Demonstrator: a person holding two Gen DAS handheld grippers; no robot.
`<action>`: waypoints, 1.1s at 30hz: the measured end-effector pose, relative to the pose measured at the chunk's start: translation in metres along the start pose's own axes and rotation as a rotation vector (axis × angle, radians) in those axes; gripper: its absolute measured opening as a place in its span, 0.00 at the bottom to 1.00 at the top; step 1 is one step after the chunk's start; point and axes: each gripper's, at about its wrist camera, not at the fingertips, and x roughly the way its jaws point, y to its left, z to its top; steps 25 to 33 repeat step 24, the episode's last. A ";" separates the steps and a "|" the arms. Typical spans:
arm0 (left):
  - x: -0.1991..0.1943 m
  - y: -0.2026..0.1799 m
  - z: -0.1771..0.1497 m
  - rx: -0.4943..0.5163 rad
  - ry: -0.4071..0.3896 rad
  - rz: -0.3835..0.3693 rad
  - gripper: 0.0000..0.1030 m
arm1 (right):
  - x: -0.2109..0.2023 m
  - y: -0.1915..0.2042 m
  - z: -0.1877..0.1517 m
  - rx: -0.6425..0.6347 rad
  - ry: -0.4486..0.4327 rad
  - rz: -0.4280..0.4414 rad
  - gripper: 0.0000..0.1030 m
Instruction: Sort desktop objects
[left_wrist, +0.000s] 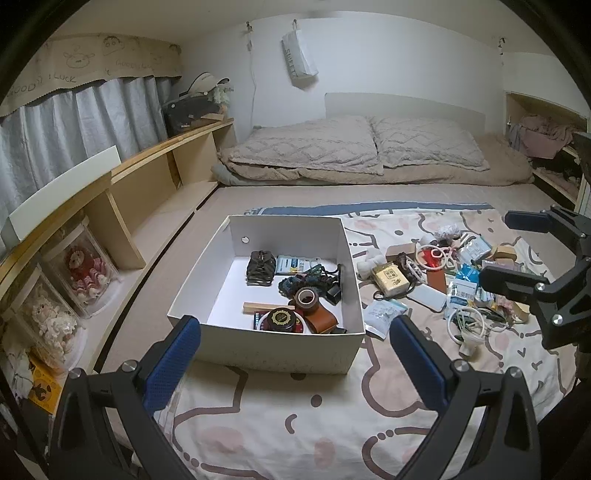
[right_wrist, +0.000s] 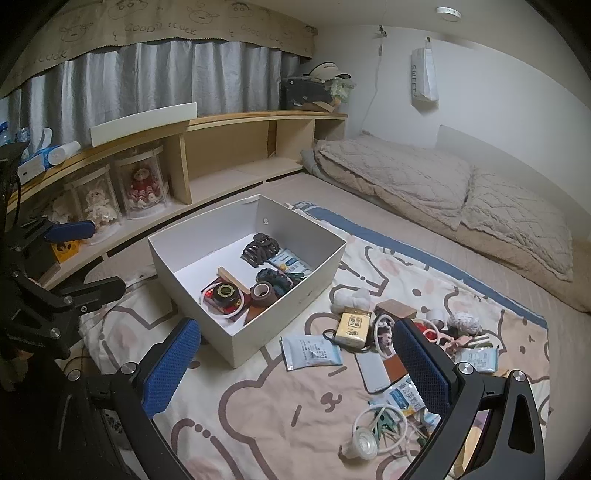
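A white box (left_wrist: 258, 347) stands on the patterned blanket; it also shows in the right wrist view (right_wrist: 177, 258). It holds a dark hair claw (left_wrist: 260, 267), a brown tape roll (left_wrist: 306, 296), a round black tin (left_wrist: 281, 319) and other small items. A pile of loose objects lies right of the box: a yellow packet (left_wrist: 390, 279), a white pouch (right_wrist: 311, 350), a white cable (right_wrist: 369, 432). My left gripper (left_wrist: 295, 332) is open and empty above the box's near wall. My right gripper (right_wrist: 295, 336) is open and empty over the blanket between box and pile.
A wooden shelf (right_wrist: 236, 122) with doll cases (right_wrist: 142, 184) runs along the left. Folded beige bedding (left_wrist: 354, 151) lies at the far end. The right gripper shows at the right edge of the left wrist view (left_wrist: 517, 254).
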 end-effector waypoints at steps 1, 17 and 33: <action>0.000 0.000 0.000 -0.001 0.001 0.001 1.00 | 0.000 0.000 0.000 0.001 0.002 -0.002 1.00; 0.002 0.002 -0.004 0.005 0.008 0.007 1.00 | 0.002 -0.002 -0.001 -0.001 0.018 0.001 1.00; 0.002 0.003 -0.004 0.000 0.012 0.005 1.00 | 0.003 -0.002 -0.001 -0.001 0.021 0.003 1.00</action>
